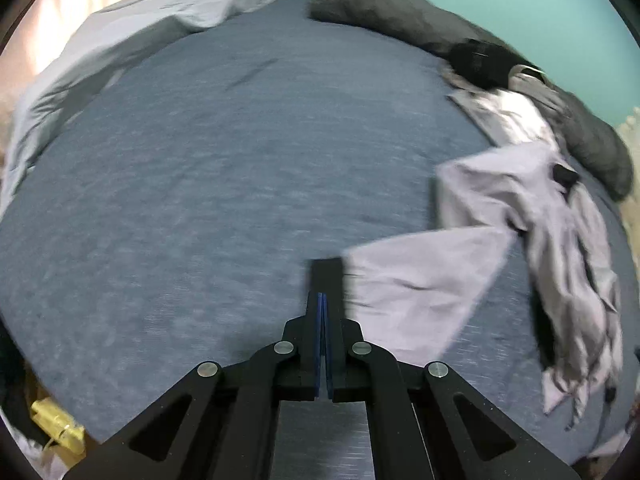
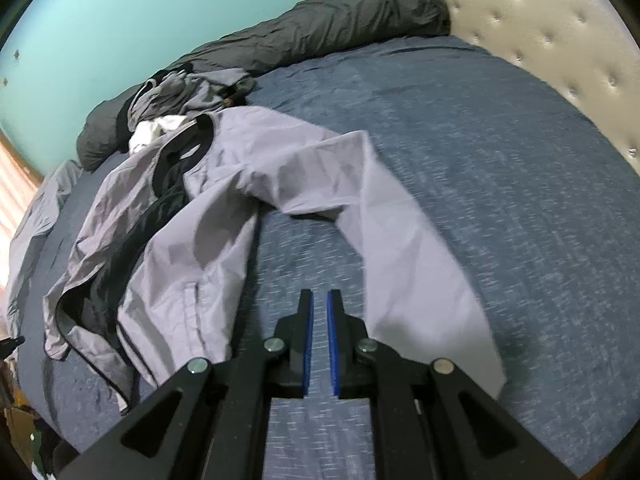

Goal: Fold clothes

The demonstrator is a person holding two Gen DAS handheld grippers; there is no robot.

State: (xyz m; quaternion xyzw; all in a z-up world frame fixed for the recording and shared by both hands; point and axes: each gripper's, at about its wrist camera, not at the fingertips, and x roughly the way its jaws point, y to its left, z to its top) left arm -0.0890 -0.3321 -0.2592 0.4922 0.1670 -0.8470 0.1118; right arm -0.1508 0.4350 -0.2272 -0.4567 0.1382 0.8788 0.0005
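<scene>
Cream tufted headboard showed only in right view. Left gripper jaws pressed together beside lilac jacket; right gripper jaws slightly spread over bed.

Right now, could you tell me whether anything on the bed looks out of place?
Yes: the pale lilac garment lies crumpled and twisted on the blue bedspread, one part stretched out, its black trim bunched, not laid flat.

I am in a home bedroom. Under me spreads a wide bed in a heathered blue sheet, backed by a cream tufted headboard. A rolled dark grey blanket lies along the far edge against a turquoise wall. Loose clothing is strewn on the sheet, and a pinkish curtain hangs nearby.
</scene>
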